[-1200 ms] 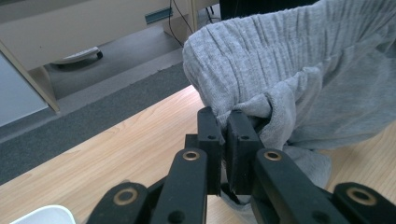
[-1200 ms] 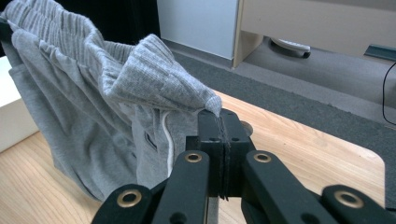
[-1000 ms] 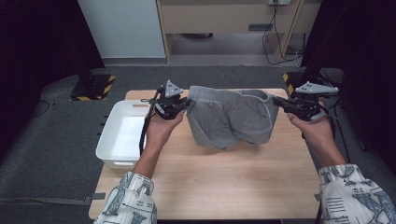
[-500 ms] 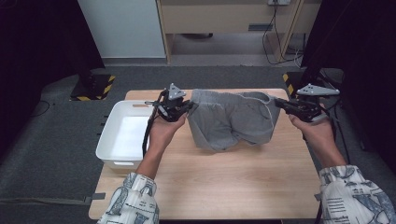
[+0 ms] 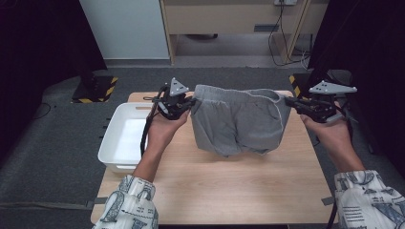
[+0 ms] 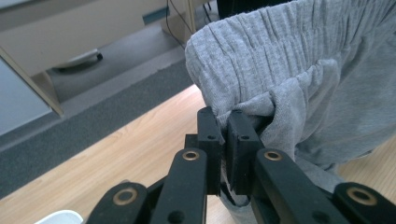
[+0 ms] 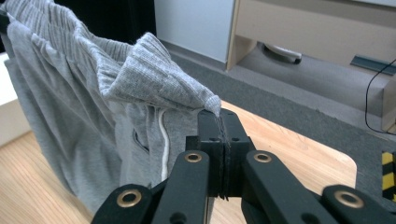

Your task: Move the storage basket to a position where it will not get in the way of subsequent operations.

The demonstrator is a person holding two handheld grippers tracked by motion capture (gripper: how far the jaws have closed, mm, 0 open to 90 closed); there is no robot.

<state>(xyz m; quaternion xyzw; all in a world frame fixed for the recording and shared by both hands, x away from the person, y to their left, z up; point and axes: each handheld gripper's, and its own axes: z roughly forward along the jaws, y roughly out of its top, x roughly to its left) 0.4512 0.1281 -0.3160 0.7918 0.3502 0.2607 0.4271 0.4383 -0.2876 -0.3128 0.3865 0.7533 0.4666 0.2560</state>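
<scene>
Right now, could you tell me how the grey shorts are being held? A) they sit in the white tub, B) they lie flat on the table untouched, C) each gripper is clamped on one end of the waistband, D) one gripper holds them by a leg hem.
C: the left gripper and the right gripper each pinch an end of the waistband, so the grey shorts hang spread between them above the table.

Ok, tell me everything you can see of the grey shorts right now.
The grey shorts look like soft jersey knit, with a gathered elastic waistband and a white cord at the front. They hang stretched between both tools: the left tool is shut on one waistband corner, the right tool on the other. The waistband runs nearly level between them. The legs droop in folds, their lower edge at or just above the wooden table.
</scene>
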